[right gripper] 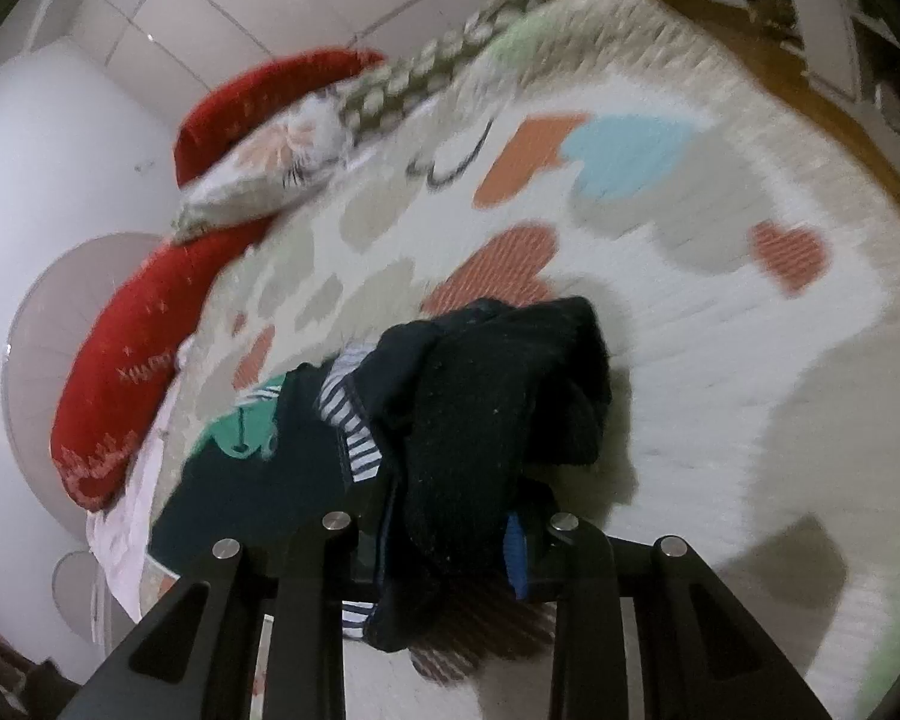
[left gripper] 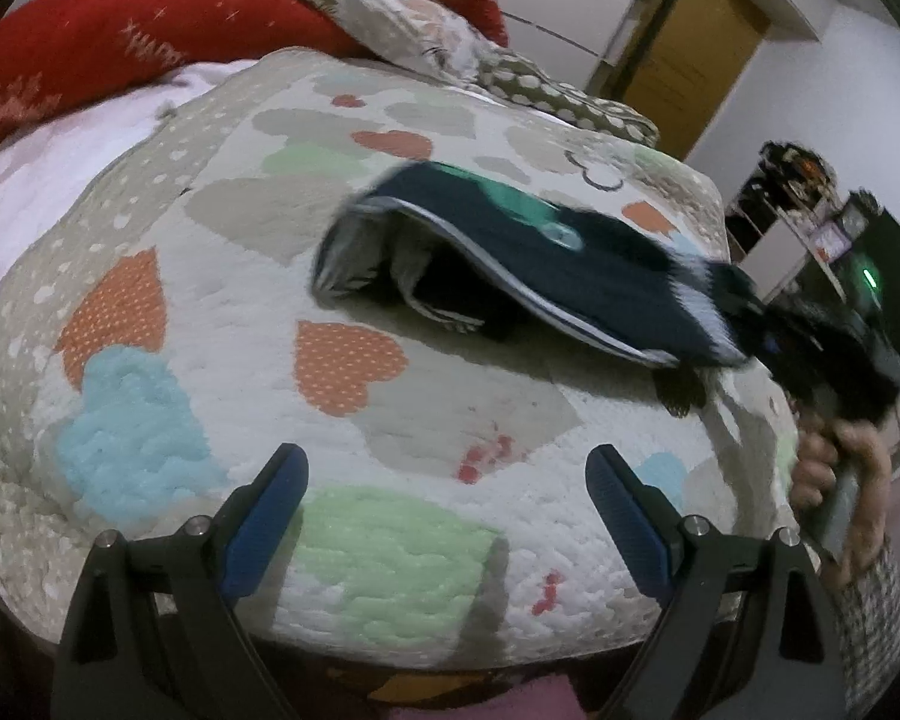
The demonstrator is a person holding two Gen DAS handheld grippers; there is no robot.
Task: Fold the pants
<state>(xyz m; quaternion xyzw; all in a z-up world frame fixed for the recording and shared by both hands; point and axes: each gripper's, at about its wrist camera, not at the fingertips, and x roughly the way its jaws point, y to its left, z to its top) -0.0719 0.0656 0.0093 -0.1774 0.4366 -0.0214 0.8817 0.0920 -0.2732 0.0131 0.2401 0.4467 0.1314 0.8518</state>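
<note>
Over the heart-patterned quilt [left gripper: 390,396], from the left wrist view, my left gripper [left gripper: 447,510] stands wide apart with nothing in it, free to take a second corner. Beyond it the dark pants [left gripper: 510,276] stretch half lifted toward my right gripper [left gripper: 756,330], so one end drapes to the bed. From the right wrist view, my right gripper [right gripper: 450,546] is clamped on bunched dark fabric of the pants [right gripper: 486,408], holding it clear for folding.
</note>
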